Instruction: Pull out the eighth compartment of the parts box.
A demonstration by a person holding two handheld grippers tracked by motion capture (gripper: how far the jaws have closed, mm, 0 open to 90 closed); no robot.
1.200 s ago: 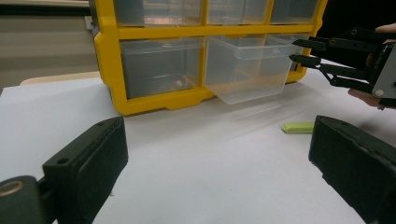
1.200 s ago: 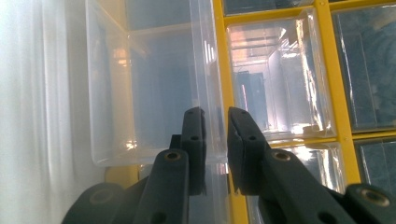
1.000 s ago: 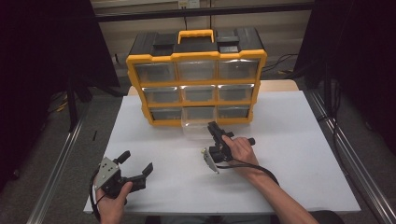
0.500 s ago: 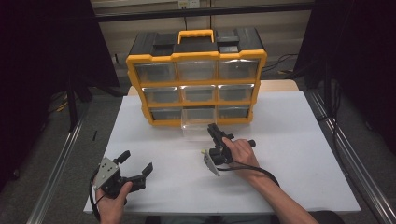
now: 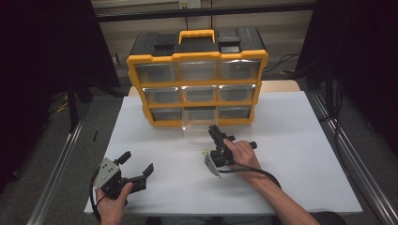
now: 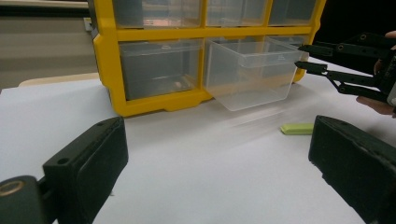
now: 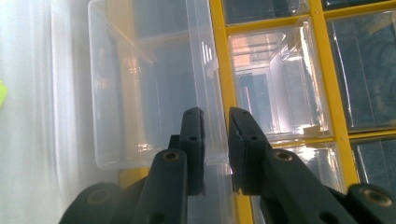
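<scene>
With the right gripper point(image 7: 215, 140) fingers pinching the clear drawer point(image 6: 250, 72) front wall, we should pull straight; left gripper point(image 5: 129, 176) fingers spread, idle.

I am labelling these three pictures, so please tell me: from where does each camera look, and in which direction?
High view: above the person's side, facing forward-down on the white table; both forearms show.
Left gripper view: low, facing the yellow cabinet; own jaws wide apart.
Right gripper view: rolled sideways, jaws astride the clear drawer wall.
All share that pulled-out drawer.
</scene>
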